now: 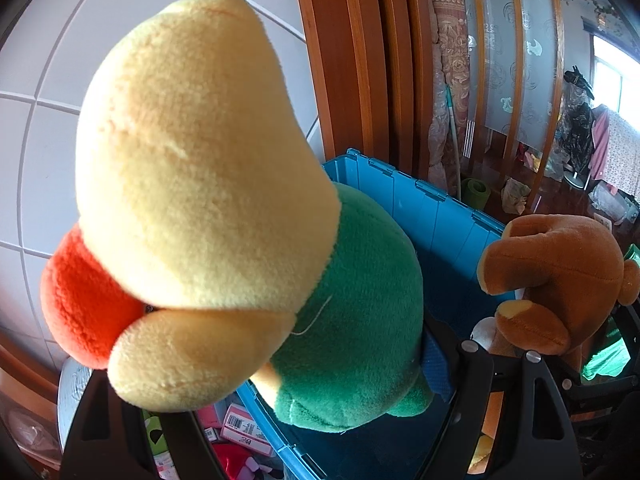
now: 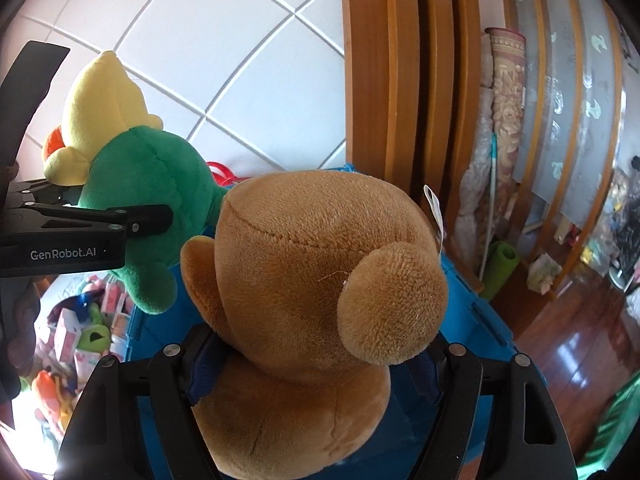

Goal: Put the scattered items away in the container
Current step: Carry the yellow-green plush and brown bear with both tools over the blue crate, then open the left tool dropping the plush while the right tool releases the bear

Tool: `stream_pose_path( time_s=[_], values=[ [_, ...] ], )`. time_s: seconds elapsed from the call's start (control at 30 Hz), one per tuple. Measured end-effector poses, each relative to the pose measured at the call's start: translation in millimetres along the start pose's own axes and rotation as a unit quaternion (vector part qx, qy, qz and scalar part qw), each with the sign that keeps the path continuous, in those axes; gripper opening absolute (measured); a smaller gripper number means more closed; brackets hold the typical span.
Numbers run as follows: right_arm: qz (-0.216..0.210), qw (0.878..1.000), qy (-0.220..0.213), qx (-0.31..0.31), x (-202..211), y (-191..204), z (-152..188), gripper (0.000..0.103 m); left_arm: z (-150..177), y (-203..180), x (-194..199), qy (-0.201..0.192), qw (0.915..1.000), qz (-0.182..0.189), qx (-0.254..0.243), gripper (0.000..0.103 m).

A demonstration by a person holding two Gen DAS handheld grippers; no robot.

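Blue plastic container sits below both toys: the left gripper, fingers spread wide, holds the yellow-and-green plush over its near edge, while the right gripper clasps the brown plush over its middle.

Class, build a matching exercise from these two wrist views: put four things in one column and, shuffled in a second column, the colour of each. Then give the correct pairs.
Things:
1. storage bin
2. bear plush
3. body of the duck plush
4. rolled mat by the sliding door

Colours:
A. brown
B. dark green
C. blue
D. light green

Pairs: 1-C, 2-A, 3-B, 4-D
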State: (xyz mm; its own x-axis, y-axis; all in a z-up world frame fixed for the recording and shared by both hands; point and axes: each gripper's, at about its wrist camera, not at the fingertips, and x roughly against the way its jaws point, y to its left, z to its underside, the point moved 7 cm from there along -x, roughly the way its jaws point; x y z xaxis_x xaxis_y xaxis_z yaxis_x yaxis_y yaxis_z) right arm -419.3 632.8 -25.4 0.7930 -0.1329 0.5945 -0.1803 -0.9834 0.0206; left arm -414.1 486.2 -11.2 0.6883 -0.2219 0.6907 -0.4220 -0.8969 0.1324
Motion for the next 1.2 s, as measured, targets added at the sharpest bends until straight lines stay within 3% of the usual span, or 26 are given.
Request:
stream_pose_path(
  time_s=[0.07,0.2,0.4,0.93,1.2],
  values=[
    [0.015,1.0,0.001,0.006,-4,-1,-2,0.103,0,0,-6,0.013,0.9999,0.005,-0.001,0.097],
    [0.015,1.0,0.011,0.0,-13,-4,0,0.103,3,4,-12,0.019,0.9998,0.01,0.005,0.101],
    [0.019,1.0,-0.012,0.003,-9,-5,-8,0.103,6,8,-11,0.014,0.9998,0.009,0.005,0.102],
    [-0.01,0.999,-0.011,0.034,-7,12,-3,0.103,25,26,2,0.018,0.9995,-0.002,0.025,0.102],
    [-0.023,0.999,-0.01,0.045,0,32,5,0.103,55,45,13,0.024,0.9986,-0.011,0.046,0.102]
  ],
)
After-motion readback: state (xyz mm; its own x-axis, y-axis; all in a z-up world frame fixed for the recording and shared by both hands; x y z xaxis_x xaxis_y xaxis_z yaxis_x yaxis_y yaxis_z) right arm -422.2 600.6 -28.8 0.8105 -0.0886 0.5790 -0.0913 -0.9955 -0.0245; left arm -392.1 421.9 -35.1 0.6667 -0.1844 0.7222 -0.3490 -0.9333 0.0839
